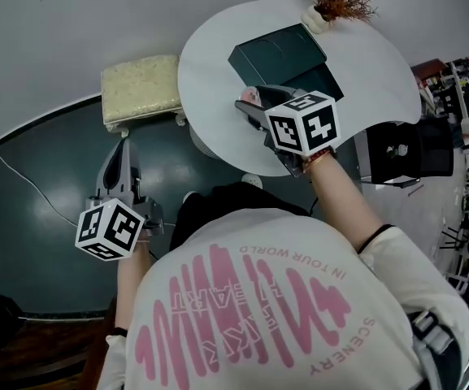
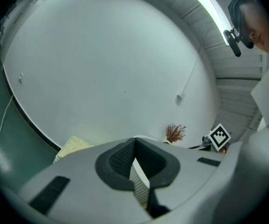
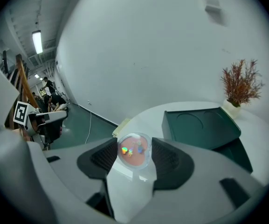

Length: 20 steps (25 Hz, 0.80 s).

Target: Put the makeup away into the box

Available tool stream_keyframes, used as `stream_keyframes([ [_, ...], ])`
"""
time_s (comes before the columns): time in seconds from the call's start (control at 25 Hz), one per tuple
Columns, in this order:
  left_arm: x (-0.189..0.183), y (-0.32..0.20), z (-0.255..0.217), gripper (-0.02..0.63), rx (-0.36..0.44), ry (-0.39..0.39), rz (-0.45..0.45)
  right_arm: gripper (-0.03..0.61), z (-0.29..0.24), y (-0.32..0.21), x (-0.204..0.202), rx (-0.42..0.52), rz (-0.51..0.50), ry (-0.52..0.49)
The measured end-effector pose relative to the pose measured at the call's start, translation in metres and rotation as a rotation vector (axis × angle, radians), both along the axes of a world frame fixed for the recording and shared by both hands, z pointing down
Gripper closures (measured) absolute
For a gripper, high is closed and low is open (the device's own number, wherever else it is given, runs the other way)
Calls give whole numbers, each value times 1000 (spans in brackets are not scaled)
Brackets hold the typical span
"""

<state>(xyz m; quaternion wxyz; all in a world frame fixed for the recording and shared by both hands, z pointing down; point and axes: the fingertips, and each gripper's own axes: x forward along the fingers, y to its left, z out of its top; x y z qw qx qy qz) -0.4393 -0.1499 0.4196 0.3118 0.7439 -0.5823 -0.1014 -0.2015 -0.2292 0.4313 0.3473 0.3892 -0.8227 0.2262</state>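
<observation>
Right gripper (image 3: 133, 146) first: its two dark pads are clamped on a round makeup compact (image 3: 134, 152), one pad on each side of the rim. It has a clear lid, pink powder under it and little rainbow glints on top. The compact sits right at the fingertips and pokes out just past them.

From the head view, that gripper (image 1: 254, 106) hangs over the round white table (image 1: 210, 71), with the compact (image 1: 253, 96) a pink sliver ahead of the marker cube (image 1: 301, 122). It is just beside the near left edge of the dark green box (image 1: 287, 55), not inside it.

In the right gripper view the box (image 3: 202, 127) lies ahead and to the right. A circular recess shows in its upper face and a darker hollow sits at its lower right. Nothing stands between compact and box, only bare tabletop (image 3: 148, 118).

Behind the box, at the table's far edge, a reddish dried plant (image 3: 240, 83) stands in a small pale pot.

Now the left gripper (image 2: 135, 141): its pads are together at the tips with nothing between them. It is well apart from the action, off the table and over the dark green floor (image 1: 47, 177). It points toward a cream cushioned stool (image 1: 141, 88) by the wall.
</observation>
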Motion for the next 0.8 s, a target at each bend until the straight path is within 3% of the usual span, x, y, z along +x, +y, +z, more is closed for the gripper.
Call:
stream_keyframes([
  [0.48,55,-21,0,612,-33,-26,108,345,8,-3,99,-26,195,-9],
  [0.8,115,-50,-2,612,-11,-15,189,345,16,-3,151,-49,229,11],
])
